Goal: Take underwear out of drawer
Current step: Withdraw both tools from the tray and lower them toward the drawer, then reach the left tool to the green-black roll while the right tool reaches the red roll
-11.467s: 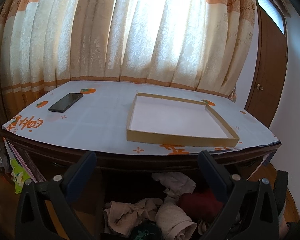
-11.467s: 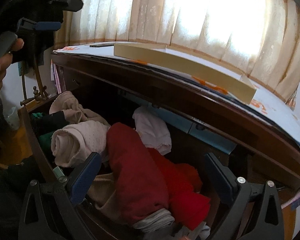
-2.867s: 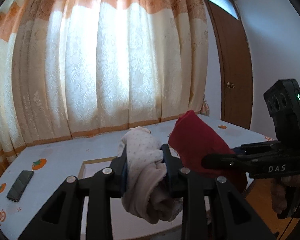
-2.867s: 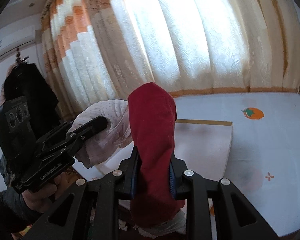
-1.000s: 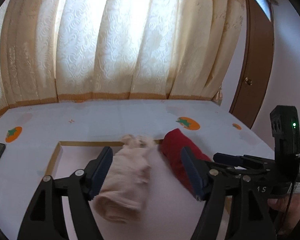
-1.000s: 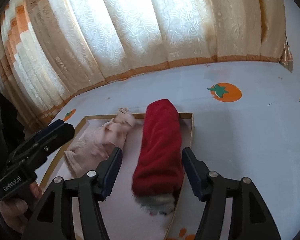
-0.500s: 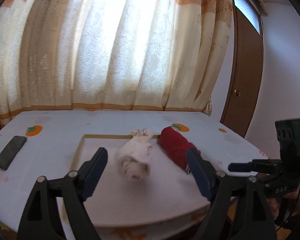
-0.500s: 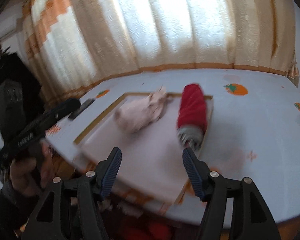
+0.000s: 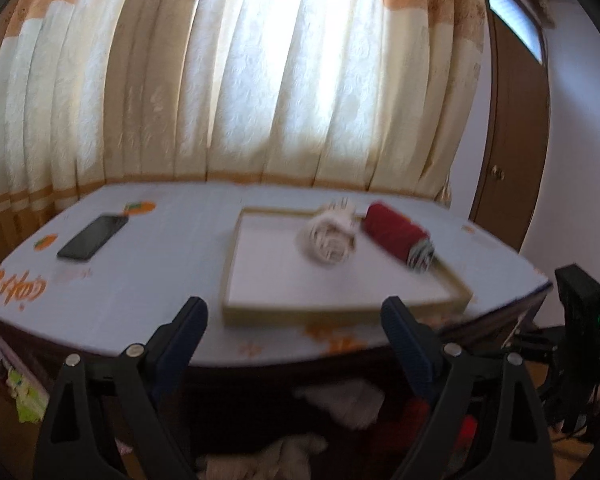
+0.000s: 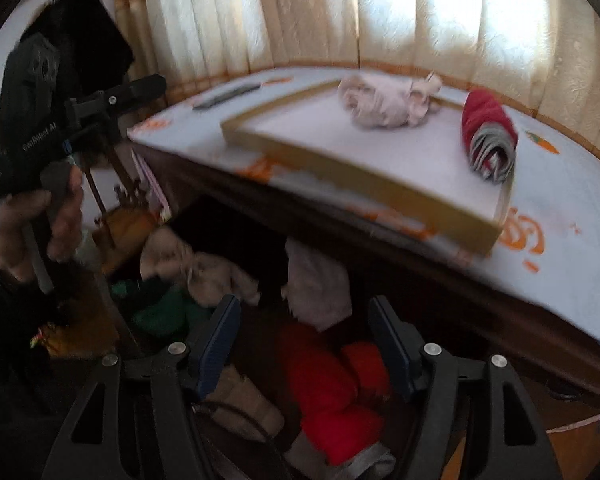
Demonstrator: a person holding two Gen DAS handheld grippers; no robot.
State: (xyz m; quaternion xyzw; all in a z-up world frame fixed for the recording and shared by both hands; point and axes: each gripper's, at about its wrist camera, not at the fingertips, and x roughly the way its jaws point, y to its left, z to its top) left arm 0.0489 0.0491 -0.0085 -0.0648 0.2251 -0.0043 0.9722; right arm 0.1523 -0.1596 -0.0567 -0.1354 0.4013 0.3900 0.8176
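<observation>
Under right tongs (image 10: 304, 344) | red underwear (image 10: 332, 392) in drawer (image 10: 112, 304) | opening, empty

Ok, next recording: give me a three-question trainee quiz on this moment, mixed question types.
1. True or false: the red roll lies inside the shallow tray.
2. What lies on the tablecloth, apart from the tray? A) phone B) cup C) book
3. Fill in: the right tongs hover over clothes in the open ____.

Key: 1 true. 2 A, the phone. 3 drawer; the tongs are opening, nothing between them.
</observation>
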